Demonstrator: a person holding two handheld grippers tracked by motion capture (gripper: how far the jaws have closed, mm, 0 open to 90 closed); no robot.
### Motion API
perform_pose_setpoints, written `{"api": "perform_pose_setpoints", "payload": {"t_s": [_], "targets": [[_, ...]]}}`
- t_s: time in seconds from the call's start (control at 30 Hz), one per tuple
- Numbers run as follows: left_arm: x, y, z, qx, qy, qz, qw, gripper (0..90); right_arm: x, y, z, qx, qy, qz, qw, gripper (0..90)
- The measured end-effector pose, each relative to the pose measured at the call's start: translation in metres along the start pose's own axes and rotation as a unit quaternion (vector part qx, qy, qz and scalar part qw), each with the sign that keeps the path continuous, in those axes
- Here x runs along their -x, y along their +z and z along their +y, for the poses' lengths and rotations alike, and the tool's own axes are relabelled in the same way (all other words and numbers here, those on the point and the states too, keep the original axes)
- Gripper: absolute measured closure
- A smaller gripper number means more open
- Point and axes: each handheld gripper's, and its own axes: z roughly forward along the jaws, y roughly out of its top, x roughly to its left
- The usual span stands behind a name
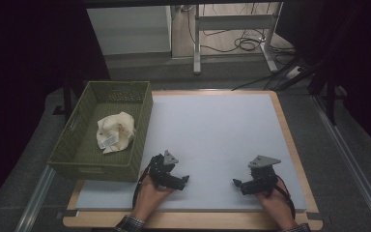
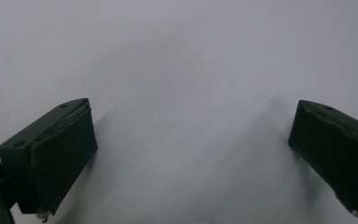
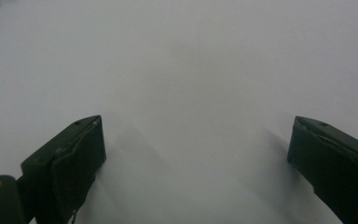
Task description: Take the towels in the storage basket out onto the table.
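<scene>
A green woven basket [image 1: 140,135] stands at the left edge of the white mat [image 1: 212,130], with a crumpled cream cloth [image 1: 115,131] inside it. My left gripper [image 1: 185,180] rests low on the mat near the front, just right of the basket's near corner, pointing right. My right gripper [image 1: 235,182] rests at the front right, pointing left toward the other. In the left gripper view my left gripper [image 2: 193,135] has its jaws wide apart over bare mat. The right gripper [image 3: 196,149] in its own view is open too, with nothing between the pads.
The mat lies on a wooden board [image 1: 290,140] whose edges show at right and front. Table legs and cables [image 1: 246,43] stand on the floor beyond the far edge. Dark drapes close both sides.
</scene>
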Motion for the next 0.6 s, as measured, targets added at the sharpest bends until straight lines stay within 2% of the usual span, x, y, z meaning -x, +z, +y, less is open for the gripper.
{"api": "perform_pose_setpoints", "payload": {"t_s": [0.6], "targets": [[0.0006, 0.0002, 0.0005, -0.002, 0.001, 0.002, 1.0, 0.5, -0.0001, -0.0001, -0.0001, 0.001, -0.001, 0.001, 1.0, 4.4]]}}
